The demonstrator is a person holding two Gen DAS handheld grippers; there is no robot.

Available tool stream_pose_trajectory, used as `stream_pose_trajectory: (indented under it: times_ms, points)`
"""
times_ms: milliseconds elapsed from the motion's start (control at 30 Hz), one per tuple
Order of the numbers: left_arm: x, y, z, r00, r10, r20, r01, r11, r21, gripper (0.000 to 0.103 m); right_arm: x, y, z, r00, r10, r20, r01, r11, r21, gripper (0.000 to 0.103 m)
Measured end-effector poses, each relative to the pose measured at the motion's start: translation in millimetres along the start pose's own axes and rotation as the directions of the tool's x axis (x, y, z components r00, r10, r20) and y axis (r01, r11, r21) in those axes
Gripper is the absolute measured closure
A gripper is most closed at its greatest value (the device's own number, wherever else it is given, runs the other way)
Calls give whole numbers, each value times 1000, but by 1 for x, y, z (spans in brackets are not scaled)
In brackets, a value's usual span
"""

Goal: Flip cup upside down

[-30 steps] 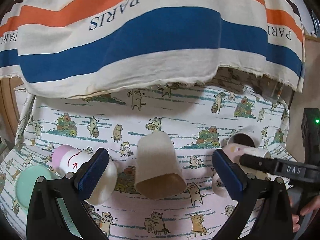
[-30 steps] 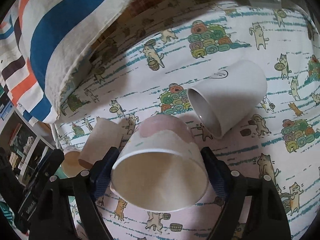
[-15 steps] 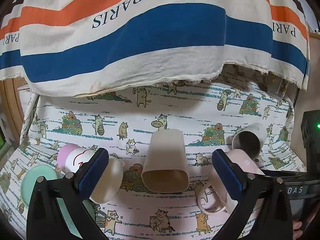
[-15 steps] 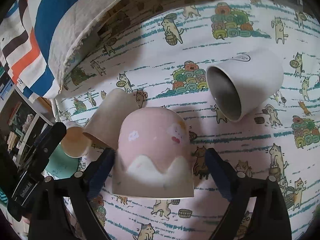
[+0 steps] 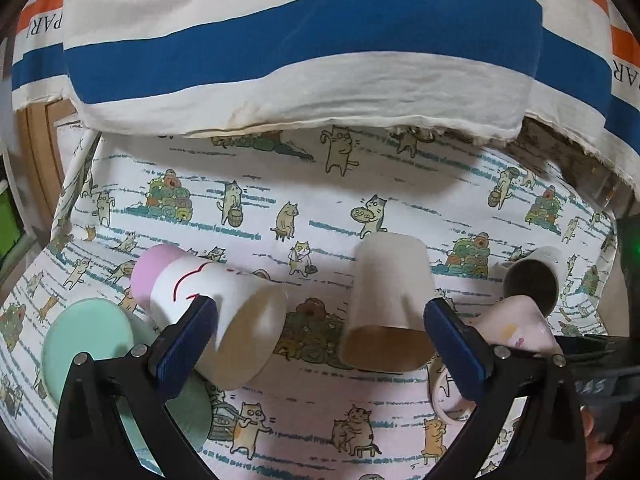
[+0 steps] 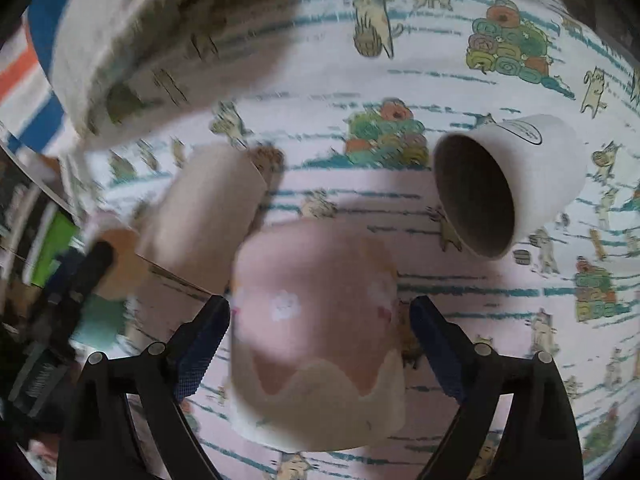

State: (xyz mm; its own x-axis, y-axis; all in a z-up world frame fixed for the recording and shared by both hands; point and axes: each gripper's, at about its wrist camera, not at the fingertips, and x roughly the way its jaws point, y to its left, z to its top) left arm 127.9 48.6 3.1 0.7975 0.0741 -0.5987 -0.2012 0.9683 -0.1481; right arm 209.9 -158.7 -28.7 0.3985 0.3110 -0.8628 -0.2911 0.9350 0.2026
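A pink and cream mug [image 6: 316, 332] stands upside down on the cat-print cloth, between the fingers of my right gripper [image 6: 320, 344]. The jaws stand apart from its sides, so the gripper is open. The mug also shows at the right of the left wrist view [image 5: 520, 328], with its handle low. My left gripper [image 5: 320, 344] is open and empty, hovering in front of a beige cup [image 5: 388, 300] that lies on its side, and a pink and white cup [image 5: 208, 312] lying on its side at left.
A white cup [image 6: 508, 184] lies on its side right of the mug, mouth toward me. A mint green lid or plate [image 5: 88, 344] lies at far left. A striped PARIS cloth [image 5: 304, 48] hangs over the back.
The right gripper turned the pink mug from mouth-toward-camera to upside down on the cloth, then opened off its sides. The left gripper moved forward slightly, still open.
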Motion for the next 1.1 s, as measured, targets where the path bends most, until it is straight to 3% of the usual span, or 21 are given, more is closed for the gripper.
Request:
stream_pose_trajectory:
  times_ms: [100,133,167,300,400,667,833,967,1100]
  points:
    - [-3,-1,1,1000,-17,4,17,1000,-4,1,6,8,2,998,-42,-42,40,998,-44,12]
    - [-4,-2,0,1000,-17,8,17,1000,4,1,8,10,2,997,-45,-58,41,997,-61,18]
    - [-6,-4,0,1000,-17,14,17,1000,13,1,8,13,1,996,-56,-70,50,996,-77,18]
    - [-11,-10,1,999,-32,22,31,999,38,1,3,17,-3,995,-71,-67,66,995,-76,19]
    - [-14,-15,2,999,-43,-22,44,997,55,1,-5,18,-12,995,-81,-51,77,994,-72,19]
    - [-61,-19,-2,999,-45,1,45,994,101,1,-46,27,-45,999,37,-13,-38,999,-25,19]
    - [-92,-15,-12,998,11,62,-20,991,136,1,-50,42,-61,993,113,-36,-115,993,-35,19]
    - [-105,1,-16,998,10,56,-14,997,72,1,-41,48,-74,993,110,-49,-112,993,-37,18]
    - [-105,1,-21,1000,4,18,-5,997,77,1,-40,53,-82,995,83,-46,-88,988,-127,18]
